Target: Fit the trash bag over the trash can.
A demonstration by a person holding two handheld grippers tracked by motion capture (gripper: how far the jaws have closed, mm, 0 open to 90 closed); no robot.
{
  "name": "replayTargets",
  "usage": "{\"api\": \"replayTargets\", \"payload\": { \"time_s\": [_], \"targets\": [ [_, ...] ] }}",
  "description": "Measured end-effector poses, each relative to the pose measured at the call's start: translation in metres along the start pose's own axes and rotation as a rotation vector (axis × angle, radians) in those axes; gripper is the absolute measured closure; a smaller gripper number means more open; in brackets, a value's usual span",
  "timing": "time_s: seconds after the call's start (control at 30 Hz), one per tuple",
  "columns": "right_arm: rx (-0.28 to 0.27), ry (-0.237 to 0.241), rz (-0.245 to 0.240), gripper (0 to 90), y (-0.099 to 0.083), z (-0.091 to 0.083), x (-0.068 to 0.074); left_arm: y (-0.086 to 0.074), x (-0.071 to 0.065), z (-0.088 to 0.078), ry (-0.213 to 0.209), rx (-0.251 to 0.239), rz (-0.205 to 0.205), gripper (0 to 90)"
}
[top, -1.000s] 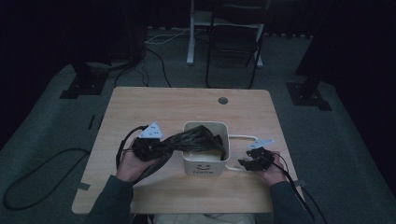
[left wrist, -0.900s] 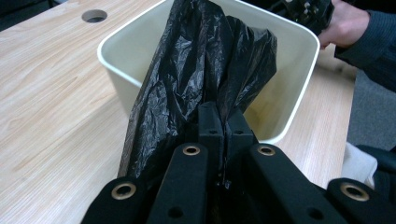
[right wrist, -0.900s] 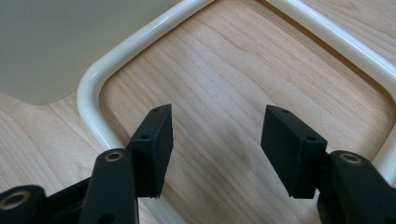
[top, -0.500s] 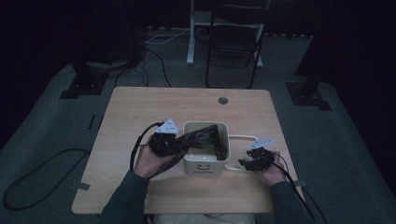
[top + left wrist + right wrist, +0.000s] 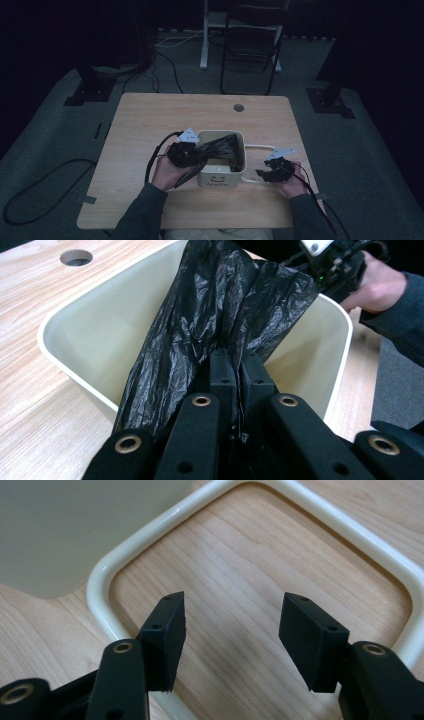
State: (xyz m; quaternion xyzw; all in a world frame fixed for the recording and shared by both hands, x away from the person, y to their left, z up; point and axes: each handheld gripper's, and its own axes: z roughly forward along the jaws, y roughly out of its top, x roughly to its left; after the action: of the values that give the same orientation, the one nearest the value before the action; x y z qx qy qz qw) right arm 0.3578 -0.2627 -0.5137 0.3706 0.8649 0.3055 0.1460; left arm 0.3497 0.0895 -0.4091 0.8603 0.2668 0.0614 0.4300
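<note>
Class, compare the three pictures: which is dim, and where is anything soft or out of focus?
High view: dim, murky beyond the table. Left gripper view: bright, black bag crisp, nearest tool parts soft. Right gripper view: bright, bin wall blurred, ring glossy.

The black bag (image 5: 220, 325) hid the bin's (image 5: 80, 335) floor at frame centre; the white frame (image 5: 125, 550) ran off the right edge.
</note>
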Motion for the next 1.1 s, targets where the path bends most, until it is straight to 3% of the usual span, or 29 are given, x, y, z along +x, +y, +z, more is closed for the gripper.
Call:
{"api": "replayTargets", "payload": {
  "time_s": [0.3,0.43,0.47,0.53,0.73,1.1],
  "targets": [
    [0.002,0.005,-0.004,43.9,0.001,0.001,0.001,0.002,0.001,0.011,0.023,0.022,-0.020,84.4],
    [-0.001,0.005,-0.007,44.0,0.001,0.001,0.001,-0.001,0.002,0.012,0.025,0.026,-0.025,77.9],
    [0.001,0.006,-0.005,44.0,0.001,0.001,0.001,-0.001,0.002,0.011,0.017,0.020,-0.028,71.2],
    [0.001,0.006,-0.005,44.0,0.001,0.001,0.001,-0.002,0.002,0.010,0.014,0.016,-0.029,67.9],
    [0.003,0.006,-0.007,43.9,0.001,0.002,0.001,-0.004,0.001,-0.009,0.016,-0.025,-0.021,55.1],
    [0.010,0.008,-0.008,43.9,0.001,0.004,0.002,-0.012,0.002,-0.036,0.031,-0.091,-0.029,49.4]
  ]
}}
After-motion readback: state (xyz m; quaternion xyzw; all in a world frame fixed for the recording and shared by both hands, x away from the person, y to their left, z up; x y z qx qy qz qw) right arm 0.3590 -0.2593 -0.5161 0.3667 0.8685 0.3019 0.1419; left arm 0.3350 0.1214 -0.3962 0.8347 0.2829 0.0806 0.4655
